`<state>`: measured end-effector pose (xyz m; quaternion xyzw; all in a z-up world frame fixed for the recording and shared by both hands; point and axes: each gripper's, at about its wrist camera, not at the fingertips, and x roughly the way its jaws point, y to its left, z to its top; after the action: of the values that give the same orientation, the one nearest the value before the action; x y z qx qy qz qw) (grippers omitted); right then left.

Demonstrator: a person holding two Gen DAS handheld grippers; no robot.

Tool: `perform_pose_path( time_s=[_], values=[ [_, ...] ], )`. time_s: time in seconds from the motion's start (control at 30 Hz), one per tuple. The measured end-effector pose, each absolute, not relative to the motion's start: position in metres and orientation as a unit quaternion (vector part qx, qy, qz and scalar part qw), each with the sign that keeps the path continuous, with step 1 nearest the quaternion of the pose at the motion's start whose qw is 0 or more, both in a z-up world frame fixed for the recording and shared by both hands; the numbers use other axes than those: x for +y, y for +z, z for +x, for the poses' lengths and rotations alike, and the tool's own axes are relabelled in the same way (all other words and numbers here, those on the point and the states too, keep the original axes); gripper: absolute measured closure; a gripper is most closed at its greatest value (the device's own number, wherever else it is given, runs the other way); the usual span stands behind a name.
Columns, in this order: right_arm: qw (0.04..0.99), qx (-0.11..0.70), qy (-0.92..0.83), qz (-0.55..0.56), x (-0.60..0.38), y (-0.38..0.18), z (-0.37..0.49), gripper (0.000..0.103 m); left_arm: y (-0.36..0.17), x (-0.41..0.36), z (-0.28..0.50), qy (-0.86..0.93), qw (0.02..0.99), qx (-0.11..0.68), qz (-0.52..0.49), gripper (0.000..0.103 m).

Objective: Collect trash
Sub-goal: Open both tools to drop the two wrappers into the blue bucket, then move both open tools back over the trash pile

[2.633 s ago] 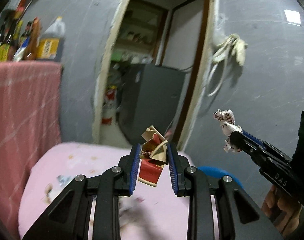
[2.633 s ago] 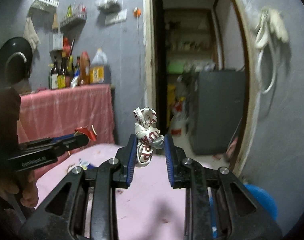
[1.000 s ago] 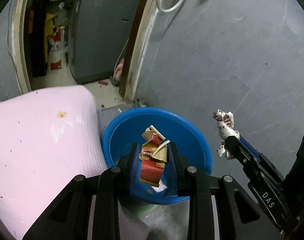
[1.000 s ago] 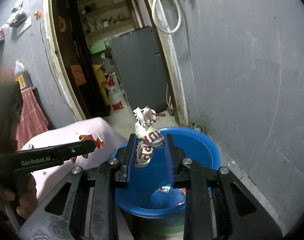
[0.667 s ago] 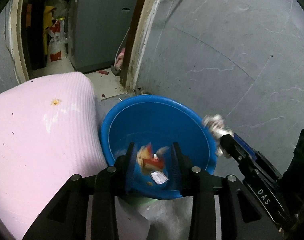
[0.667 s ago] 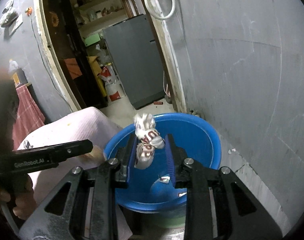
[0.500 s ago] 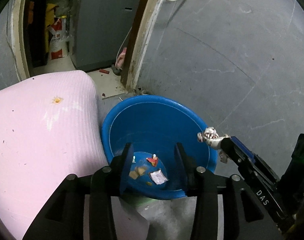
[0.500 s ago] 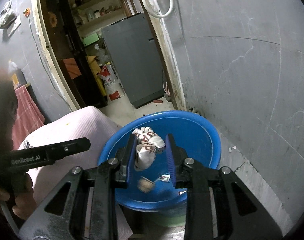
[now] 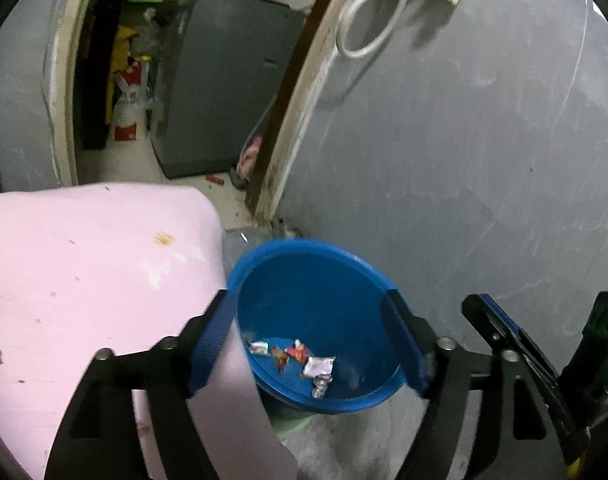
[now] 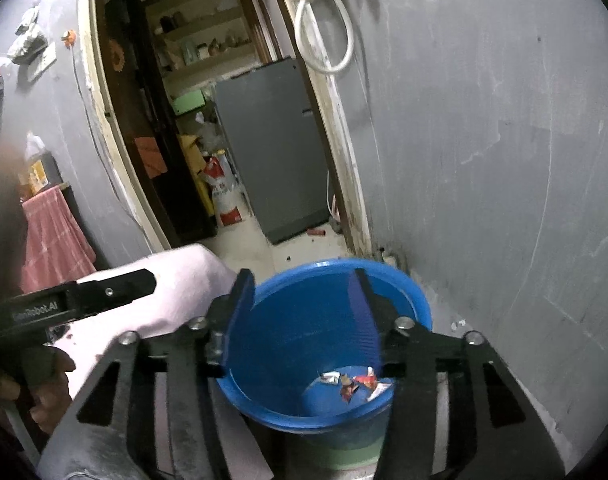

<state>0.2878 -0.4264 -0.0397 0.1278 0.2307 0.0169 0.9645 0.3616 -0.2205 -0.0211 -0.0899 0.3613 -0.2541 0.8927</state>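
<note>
Both tools poised over the blue basin [image 9: 304,248], which sits on the floor in the corner between the pink cover [image 9: 83,272] and the grey wall [image 9: 484,140].

Left gripper [image 9: 308,344]: jaws opening, already wide, nothing between the pads. Right gripper [image 10: 301,316]: jaws opening too, less wide, likewise empty. Only basin interior visible through both gaps.

Trash [image 9: 304,360] lying at the bottom of the basin: a scatter of small scraps, some silvery foil, some red, one crumpled white-and-red wad (hard to pick apart at this size). Same heap visible from the right wrist [image 10: 356,384], low and to the right of the basin floor.

Judging by looks: very light, thin, crushable, no stiffness to speak of. Foil likely slick on flat faces, so best pinched across a crumple or a folded edge, not on a smooth face. No risk of breakage; more risk of slipping out or drifting sideways when let go, hence a release low and well inside the rim.

Drop step apparently done for this pair of pieces. Further scraps on the pink cover, if any, not clear from here (a small orange speck [image 9: 164,239] and faint stains only).
</note>
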Motion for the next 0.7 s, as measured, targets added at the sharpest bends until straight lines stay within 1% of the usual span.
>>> perform_pose_path(
  time_s=[0.03, 0.07, 0.1, 0.13, 0.17, 0.27, 0.3, 0.37, 0.43, 0.7],
  values=[
    [0.967, 0.224, 0.017, 0.125, -0.424, -0.034, 0.285, 0.046, -0.016, -0.214, 0.360, -0.252, 0.896, 0.353, -0.096, 0.021],
    [0.968, 0.218, 0.018, 0.123, -0.422, -0.030, 0.283, 0.041, -0.010, -0.206, 0.357, -0.247, 0.901, 0.343, -0.102, 0.018],
    [0.970, 0.210, 0.019, 0.121, -0.419, -0.024, 0.280, 0.038, -0.005, -0.202, 0.355, -0.241, 0.905, 0.333, -0.106, 0.012],
    [0.972, 0.201, 0.021, 0.118, -0.416, -0.018, 0.277, 0.032, 0.000, -0.195, 0.352, -0.233, 0.911, 0.321, -0.110, 0.008],
    [0.974, 0.193, 0.023, 0.117, -0.413, -0.012, 0.275, 0.025, 0.006, -0.187, 0.348, -0.226, 0.917, 0.309, -0.113, 0.006],
    [0.979, 0.168, 0.031, 0.111, -0.402, 0.005, 0.266, 0.014, 0.022, -0.169, 0.340, -0.210, 0.930, 0.280, -0.114, 0.003],
    [0.980, 0.161, 0.033, 0.108, -0.398, 0.009, 0.264, 0.012, 0.028, -0.161, 0.337, -0.202, 0.935, 0.269, -0.113, 0.003],
    [0.983, 0.147, 0.040, 0.104, -0.390, 0.018, 0.260, 0.003, 0.040, -0.147, 0.328, -0.188, 0.946, 0.243, -0.106, 0.002],
    [0.985, 0.131, 0.051, 0.100, -0.381, 0.028, 0.255, 0.000, 0.051, -0.134, 0.319, -0.179, 0.953, 0.223, -0.101, 0.002],
    [0.990, 0.090, 0.085, 0.070, -0.334, 0.056, 0.241, 0.000, 0.074, -0.087, 0.280, -0.141, 0.971, 0.173, -0.085, 0.002]
  ],
)
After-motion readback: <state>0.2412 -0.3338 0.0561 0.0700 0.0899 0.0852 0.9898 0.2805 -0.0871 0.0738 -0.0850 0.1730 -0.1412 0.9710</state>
